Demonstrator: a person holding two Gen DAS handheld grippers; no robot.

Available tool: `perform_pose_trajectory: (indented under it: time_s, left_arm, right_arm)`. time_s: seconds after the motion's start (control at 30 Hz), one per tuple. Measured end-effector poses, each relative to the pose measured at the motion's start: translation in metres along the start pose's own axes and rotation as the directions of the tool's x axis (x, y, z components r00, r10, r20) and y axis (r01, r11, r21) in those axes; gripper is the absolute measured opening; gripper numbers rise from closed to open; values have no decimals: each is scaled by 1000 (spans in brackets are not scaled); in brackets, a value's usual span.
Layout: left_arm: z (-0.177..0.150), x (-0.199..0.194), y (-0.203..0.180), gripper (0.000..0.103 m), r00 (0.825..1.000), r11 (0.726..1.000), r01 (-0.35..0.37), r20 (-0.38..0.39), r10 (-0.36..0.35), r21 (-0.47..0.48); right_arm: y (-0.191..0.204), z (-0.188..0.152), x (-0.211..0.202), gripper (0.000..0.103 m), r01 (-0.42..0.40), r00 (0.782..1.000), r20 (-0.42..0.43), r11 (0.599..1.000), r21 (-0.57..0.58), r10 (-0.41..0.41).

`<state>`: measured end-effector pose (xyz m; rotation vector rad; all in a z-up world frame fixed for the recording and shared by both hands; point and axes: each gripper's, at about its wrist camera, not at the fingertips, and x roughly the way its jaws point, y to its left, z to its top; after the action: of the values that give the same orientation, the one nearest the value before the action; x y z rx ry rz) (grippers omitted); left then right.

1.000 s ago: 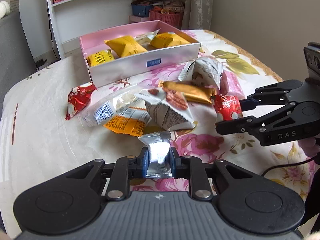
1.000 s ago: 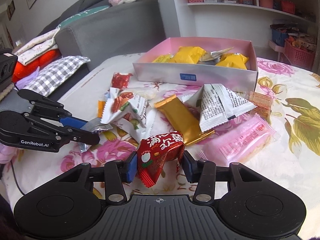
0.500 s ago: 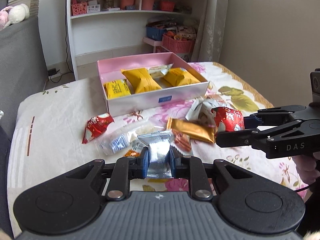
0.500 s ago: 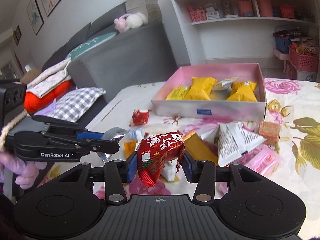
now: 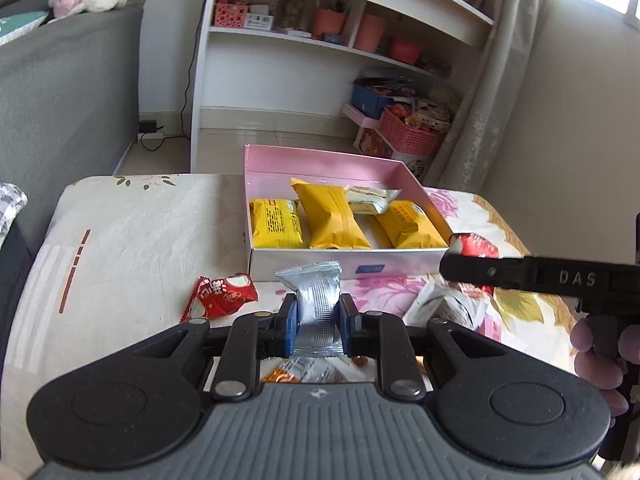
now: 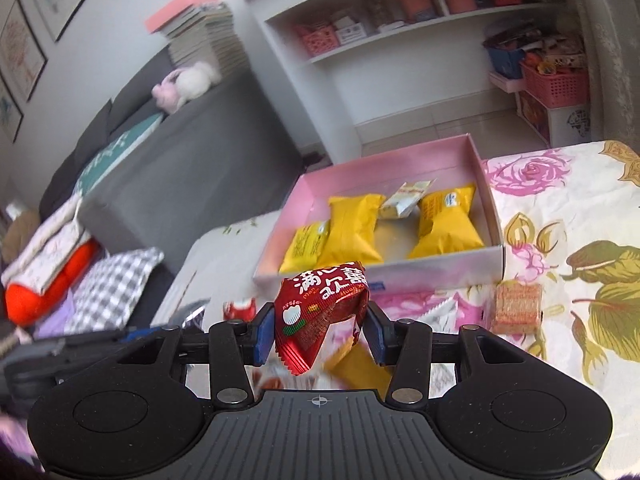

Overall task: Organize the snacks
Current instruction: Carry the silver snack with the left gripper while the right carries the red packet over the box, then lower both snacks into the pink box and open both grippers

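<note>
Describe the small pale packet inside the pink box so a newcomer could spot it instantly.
Find the open pink box on the floral tablecloth. Three yellow packets lie in it. The small pale packet rests toward the back, between the middle and right yellow ones: the only cream-white wrapper there, and smaller than its neighbours.

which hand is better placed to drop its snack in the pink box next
Probably the left. Its tool grips the silver packet squarely in front of the pink box, facing its near wall. The right tool, gripping the red packet, sits off the box's right corner in the left view.
</note>
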<state>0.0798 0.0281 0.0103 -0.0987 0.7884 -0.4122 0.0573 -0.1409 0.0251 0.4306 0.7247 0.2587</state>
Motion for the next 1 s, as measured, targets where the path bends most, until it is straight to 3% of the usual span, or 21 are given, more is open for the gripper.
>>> perform_pose_trajectory:
  time_s: [0.2, 0.33, 0.57, 1.0]
  left_arm:
    - [15, 22, -1, 19, 1000, 1000, -19, 7, 20, -12]
    - [30, 45, -3, 19, 1000, 1000, 11, -15, -11, -12]
    - [49, 92, -22, 19, 998, 989, -54, -10, 56, 137]
    - [66, 135, -22, 19, 989, 966, -146, 54, 137, 215]
  right_arm:
    - [-20, 22, 22, 45, 0, 1000, 12, 997, 78, -1]
    - [-38, 28, 42, 45, 0, 1000, 13, 994, 111, -1]
    - [-55, 36, 64, 45, -5, 1000, -18, 994, 108, 7]
    - [-79, 43, 87, 46, -18, 999, -35, 990, 138, 23]
